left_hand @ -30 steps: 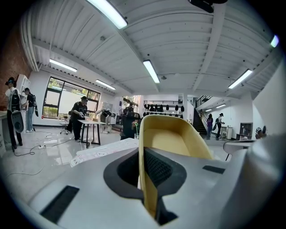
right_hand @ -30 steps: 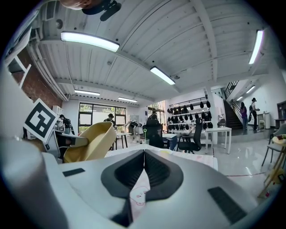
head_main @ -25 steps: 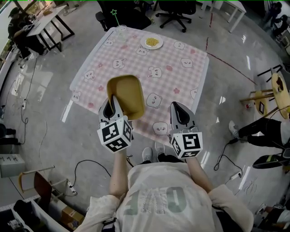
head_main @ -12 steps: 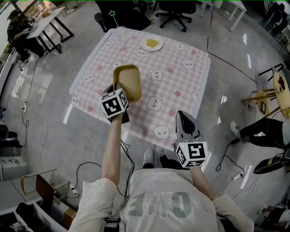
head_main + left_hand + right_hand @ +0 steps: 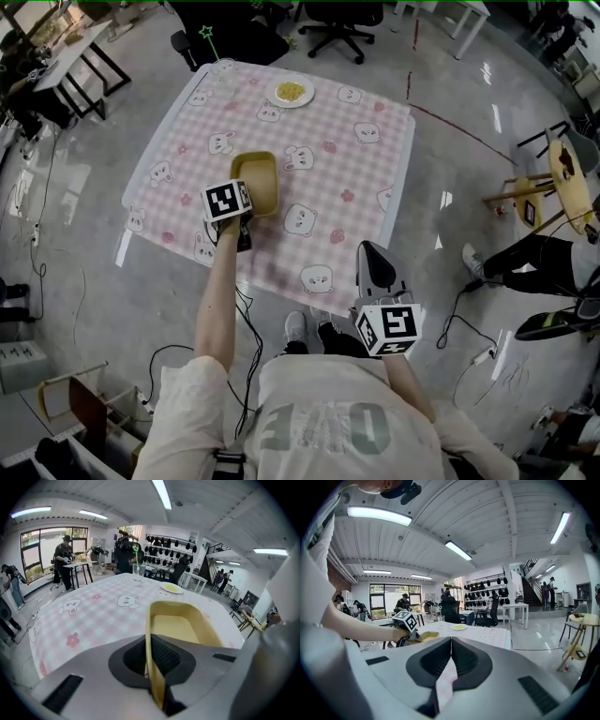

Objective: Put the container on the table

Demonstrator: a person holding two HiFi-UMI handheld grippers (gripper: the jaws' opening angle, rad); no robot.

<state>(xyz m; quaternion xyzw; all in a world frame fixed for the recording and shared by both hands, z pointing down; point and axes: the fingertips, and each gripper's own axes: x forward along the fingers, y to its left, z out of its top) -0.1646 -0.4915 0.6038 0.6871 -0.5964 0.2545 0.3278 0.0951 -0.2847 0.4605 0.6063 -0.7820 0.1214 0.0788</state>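
Pink checked tabletop (image 5: 366,178), glossy grey floor (image 5: 450,112). Left arm stretched forward, left gripper (image 5: 154,663) jaws clamping the yellow container's (image 5: 258,180) rim low over the tabletop; right gripper (image 5: 451,658) near the body, jaws closed, empty.

The left claw (image 5: 151,659) pinches one wall of a yellow container (image 5: 183,626). One jaw is inside it and one is outside. The container is empty. Under it is the counter (image 5: 56,637), covered by a pink checked cloth (image 5: 98,611) with little animal faces. Farther back stand a plate (image 5: 171,588) of yellow food and a clear cup (image 5: 138,572).
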